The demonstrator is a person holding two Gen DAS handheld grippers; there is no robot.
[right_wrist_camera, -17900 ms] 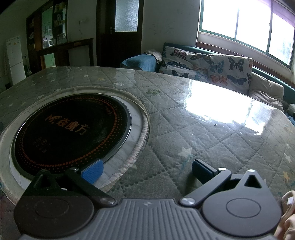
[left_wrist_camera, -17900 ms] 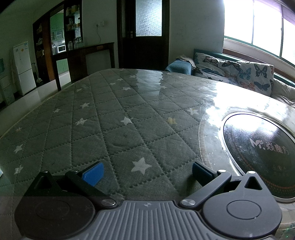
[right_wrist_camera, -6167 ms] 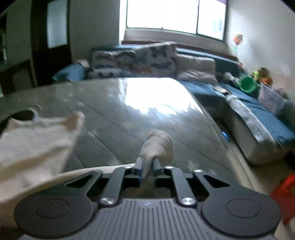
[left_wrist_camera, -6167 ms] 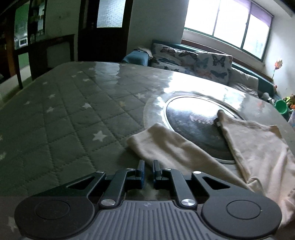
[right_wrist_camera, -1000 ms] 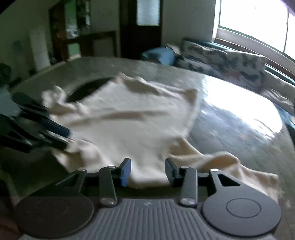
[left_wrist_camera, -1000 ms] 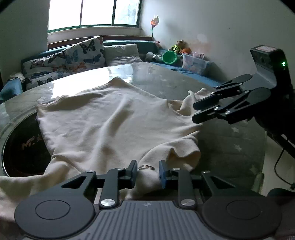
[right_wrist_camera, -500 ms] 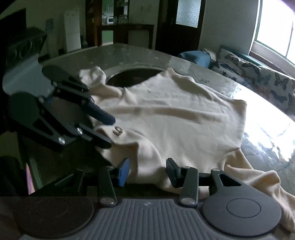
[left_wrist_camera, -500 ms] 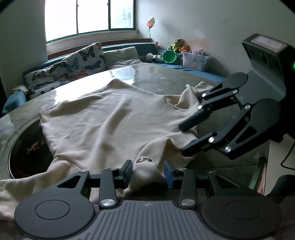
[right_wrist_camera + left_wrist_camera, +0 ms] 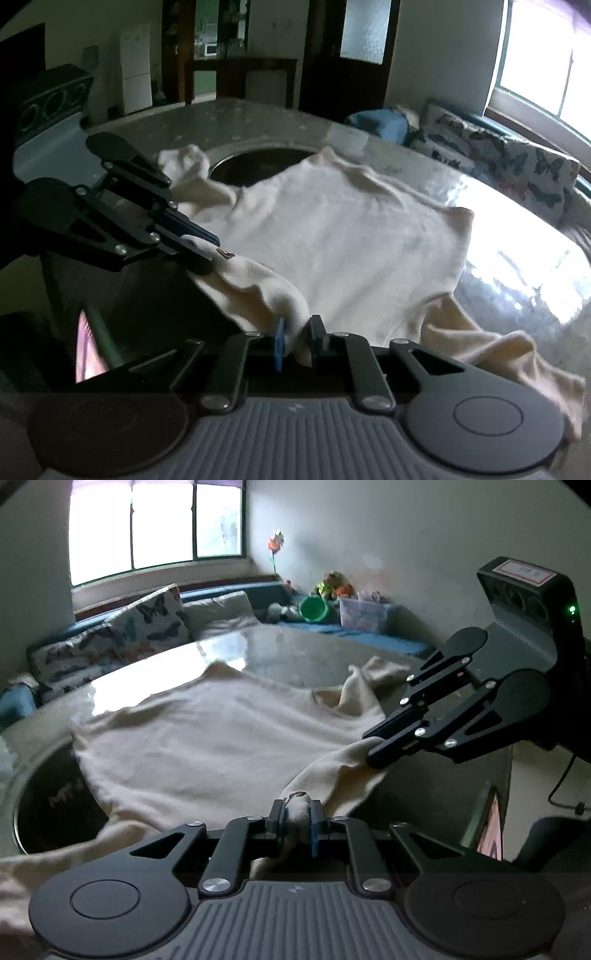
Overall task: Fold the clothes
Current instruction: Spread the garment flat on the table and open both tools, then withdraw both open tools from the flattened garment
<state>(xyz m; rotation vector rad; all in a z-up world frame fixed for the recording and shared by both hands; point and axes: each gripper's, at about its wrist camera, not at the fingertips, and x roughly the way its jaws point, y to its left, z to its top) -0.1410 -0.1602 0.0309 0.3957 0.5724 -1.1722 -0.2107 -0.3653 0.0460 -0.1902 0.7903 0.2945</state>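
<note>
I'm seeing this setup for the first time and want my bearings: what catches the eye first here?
A cream garment lies spread over the quilted, glass-topped table, partly covering a dark round inset. At its near edge, the left tool and the right tool are each closing on a bunch of the cloth, side by side. A bright window glares above a butterfly-print cushion.

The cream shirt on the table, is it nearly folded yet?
Not yet. Done: the cream shirt is spread out over the table. In hand: the left gripper and right gripper are closing on bunches of its near edge. Left: no fold shows, so all the folding.
</note>
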